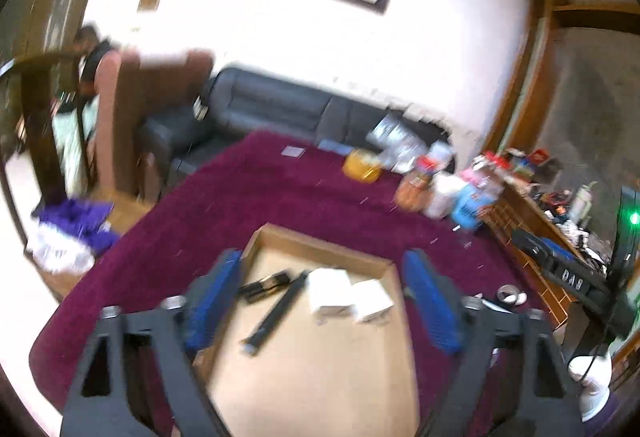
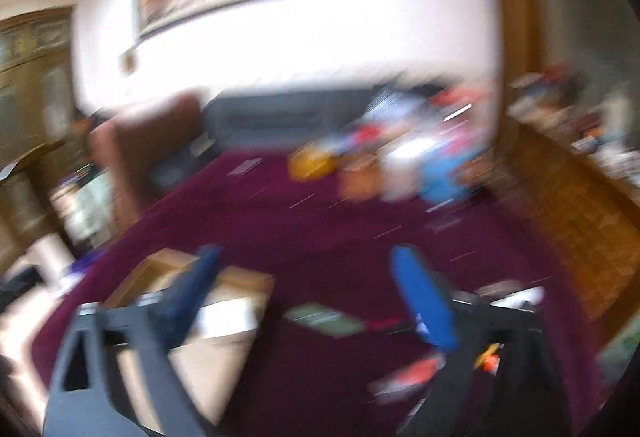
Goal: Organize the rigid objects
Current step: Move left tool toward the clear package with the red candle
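Observation:
A shallow cardboard tray (image 1: 276, 237) lies on a maroon cloth. It holds two white boxes (image 1: 332, 291), a long black bar (image 1: 278, 311) and a short black piece (image 1: 266, 284). My left gripper (image 1: 320, 301) is open and empty above the tray, one finger on each side. In the blurred right wrist view, my right gripper (image 2: 316, 297) is open and empty over the cloth. A dark green flat item (image 2: 326, 319) lies between its fingers. The tray (image 2: 160, 269) is to its left. A red and white item (image 2: 408, 377) lies near the right finger.
A pile of packets and jars (image 1: 436, 177) and a yellow tub (image 1: 362, 165) sit at the cloth's far side, before a black sofa (image 1: 280, 105). A cluttered wooden cabinet (image 1: 536, 221) is at right. A tape roll (image 1: 508, 293) lies by the right finger.

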The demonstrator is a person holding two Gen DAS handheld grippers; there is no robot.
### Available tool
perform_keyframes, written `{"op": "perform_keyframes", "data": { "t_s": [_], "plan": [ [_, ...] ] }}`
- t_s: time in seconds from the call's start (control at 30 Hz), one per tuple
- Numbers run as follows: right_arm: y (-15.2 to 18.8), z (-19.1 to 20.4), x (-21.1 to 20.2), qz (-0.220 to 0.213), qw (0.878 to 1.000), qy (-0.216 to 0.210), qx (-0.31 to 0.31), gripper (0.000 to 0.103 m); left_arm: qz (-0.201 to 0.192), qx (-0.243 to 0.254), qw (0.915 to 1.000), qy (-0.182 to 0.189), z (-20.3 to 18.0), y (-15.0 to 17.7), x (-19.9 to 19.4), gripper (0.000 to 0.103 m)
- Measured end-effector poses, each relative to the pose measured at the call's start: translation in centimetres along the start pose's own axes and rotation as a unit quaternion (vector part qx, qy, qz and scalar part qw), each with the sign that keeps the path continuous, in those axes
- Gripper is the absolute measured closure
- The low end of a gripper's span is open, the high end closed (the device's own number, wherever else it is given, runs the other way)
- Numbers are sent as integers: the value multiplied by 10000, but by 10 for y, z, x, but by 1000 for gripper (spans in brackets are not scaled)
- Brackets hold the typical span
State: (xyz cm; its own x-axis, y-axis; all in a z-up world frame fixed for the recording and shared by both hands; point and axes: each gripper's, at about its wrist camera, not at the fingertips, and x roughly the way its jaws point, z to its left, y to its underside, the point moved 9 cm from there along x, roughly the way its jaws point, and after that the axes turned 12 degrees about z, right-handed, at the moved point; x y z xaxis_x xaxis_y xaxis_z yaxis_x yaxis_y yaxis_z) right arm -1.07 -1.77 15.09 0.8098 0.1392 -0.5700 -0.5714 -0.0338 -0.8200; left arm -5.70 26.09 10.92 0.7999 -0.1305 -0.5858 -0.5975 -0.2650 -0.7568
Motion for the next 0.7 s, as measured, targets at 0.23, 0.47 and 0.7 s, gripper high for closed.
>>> {"op": "perform_keyframes", "data": {
  "t_s": [0.23, 0.47, 0.7],
  "plan": [
    [59, -163, 52, 951, 9841, 612, 1369, 0, 1136, 677, 9881, 788, -103, 45, 55, 1],
    [129, -275, 82, 1189, 9495, 680, 2822, 0, 2192, 1665, 9589, 688, -187, 105, 112, 1],
    [150, -290, 88, 1380, 9264, 87, 3503, 0, 2549, 2299, 9385, 385, -236, 128, 165, 2]
  ]
}}
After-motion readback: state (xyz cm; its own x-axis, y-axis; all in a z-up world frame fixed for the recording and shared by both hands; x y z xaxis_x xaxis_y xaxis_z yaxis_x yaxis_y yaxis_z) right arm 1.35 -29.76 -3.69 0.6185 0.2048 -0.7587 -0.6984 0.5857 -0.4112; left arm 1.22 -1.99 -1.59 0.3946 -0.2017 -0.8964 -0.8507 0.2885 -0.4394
